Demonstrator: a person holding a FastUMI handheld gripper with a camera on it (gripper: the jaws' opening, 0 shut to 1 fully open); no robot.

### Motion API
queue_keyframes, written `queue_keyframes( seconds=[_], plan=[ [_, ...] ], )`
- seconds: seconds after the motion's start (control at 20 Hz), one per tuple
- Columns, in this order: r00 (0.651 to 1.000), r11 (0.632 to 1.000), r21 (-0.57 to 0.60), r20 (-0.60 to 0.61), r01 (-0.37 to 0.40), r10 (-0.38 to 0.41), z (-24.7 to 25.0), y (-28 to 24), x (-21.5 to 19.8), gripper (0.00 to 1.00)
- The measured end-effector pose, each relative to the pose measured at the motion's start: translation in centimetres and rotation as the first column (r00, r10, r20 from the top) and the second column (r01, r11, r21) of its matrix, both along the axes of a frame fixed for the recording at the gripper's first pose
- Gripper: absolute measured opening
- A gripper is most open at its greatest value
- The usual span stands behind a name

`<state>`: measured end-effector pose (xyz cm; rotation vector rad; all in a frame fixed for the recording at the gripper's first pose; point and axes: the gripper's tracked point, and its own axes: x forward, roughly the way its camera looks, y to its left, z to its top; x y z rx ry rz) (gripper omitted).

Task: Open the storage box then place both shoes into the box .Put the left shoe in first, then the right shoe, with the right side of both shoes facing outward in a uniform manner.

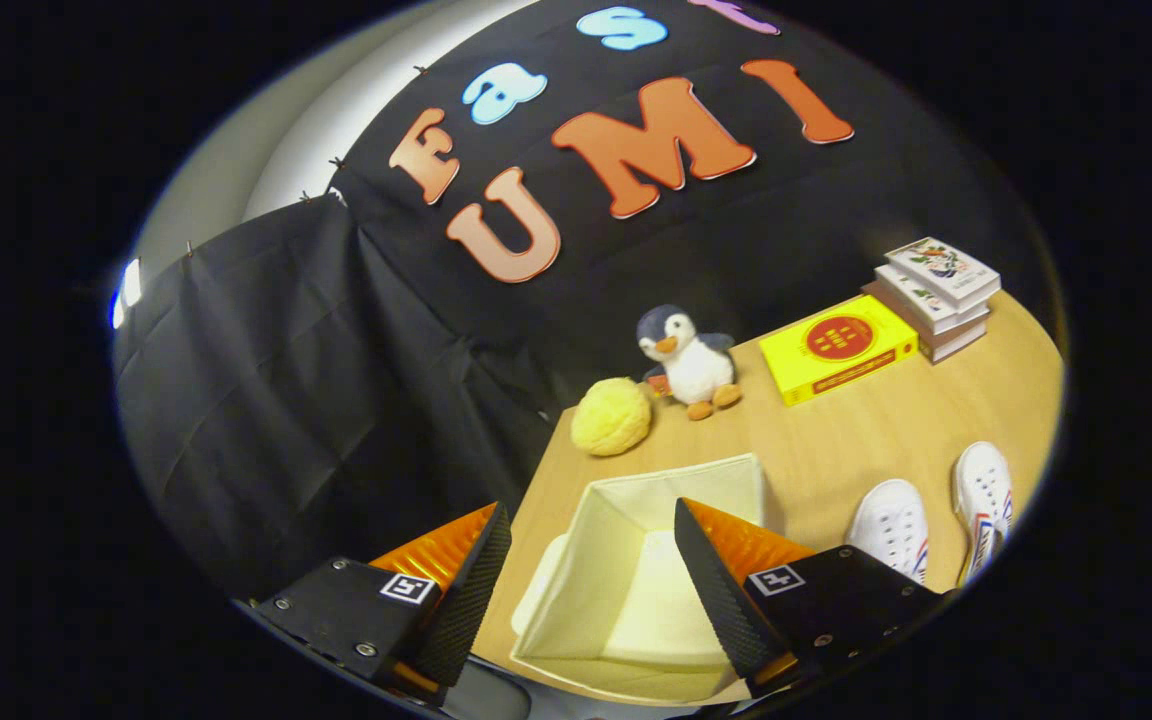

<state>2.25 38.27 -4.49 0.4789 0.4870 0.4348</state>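
The fingers [591, 565] are spread wide and hold nothing, with the open cream fabric storage box [636, 590] between them on the desk [836, 440]. Two white sneakers [891, 525] lie beside the right finger. Beyond sit a yellow plush ball [612, 416], toy penguin [688, 362], yellow book [838, 347] and stacked books [936, 295].

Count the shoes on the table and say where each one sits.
2. One white shoe lies just beside the right finger, past the open storage box; the other shoe sits beside it, farther out. The gripper is open.
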Motion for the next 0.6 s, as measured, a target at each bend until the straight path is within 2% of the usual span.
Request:
queue_keyframes(
  seconds=[0.2, 0.35, 0.45, 0.6],
  plan=[
    [0.988, 0.984, -0.094, 0.01, 0.153, -0.153, -2.3, -8.2, 0.5, 0.96],
    [0.973, 0.964, -0.141, -0.011, 0.227, -0.231, -4.7, -12.7, -0.1, 0.93],
    [0.965, 0.949, -0.191, -0.028, 0.252, -0.262, -7.1, -14.8, -0.3, 0.87],
    [0.958, 0.925, -0.279, -0.054, 0.257, -0.282, -10.8, -17.2, -0.4, 0.72]
  ],
)
